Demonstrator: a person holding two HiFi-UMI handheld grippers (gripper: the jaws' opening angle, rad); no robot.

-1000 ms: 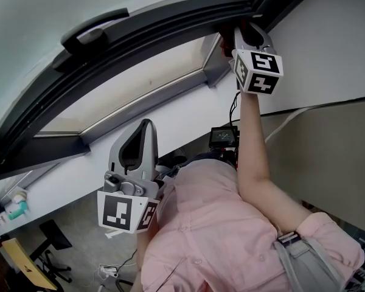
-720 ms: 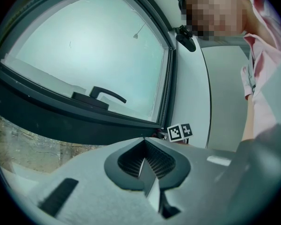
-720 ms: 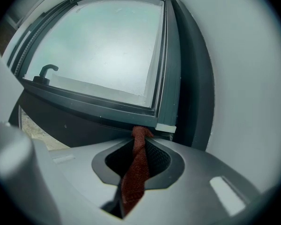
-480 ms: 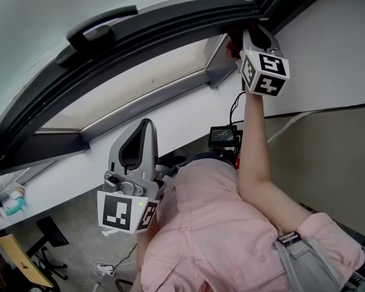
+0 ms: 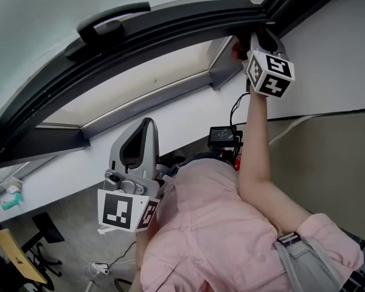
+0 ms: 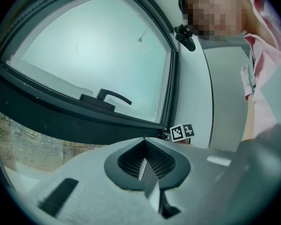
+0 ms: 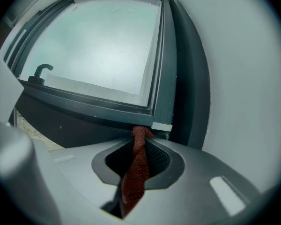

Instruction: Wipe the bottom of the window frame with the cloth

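Observation:
The dark grey window frame (image 5: pixel 170 29) arcs across the top of the head view. My right gripper (image 5: pixel 255 41) is raised to the frame's right end, just by the corner. It is shut on a red-brown cloth (image 7: pixel 136 165). The cloth's tip (image 7: pixel 140 132) presses against the frame's bottom rail (image 7: pixel 84 104) beside the corner; a bit of red cloth (image 5: pixel 236 48) shows left of the gripper. My left gripper (image 5: pixel 143 126) hangs low by the pink shirt, far from the frame. It is shut with nothing between its jaws (image 6: pixel 143 142).
A window handle (image 5: pixel 112 17) sits on the sash well left of the cloth. A white wall (image 5: pixel 334 47) closes in right of the corner. Below lie a pale sill (image 5: pixel 170 123) and a small black device with a cable (image 5: pixel 223 136).
My right gripper with the cloth has slid to the right along the frame, closer to the corner. The left gripper has stayed where it was.

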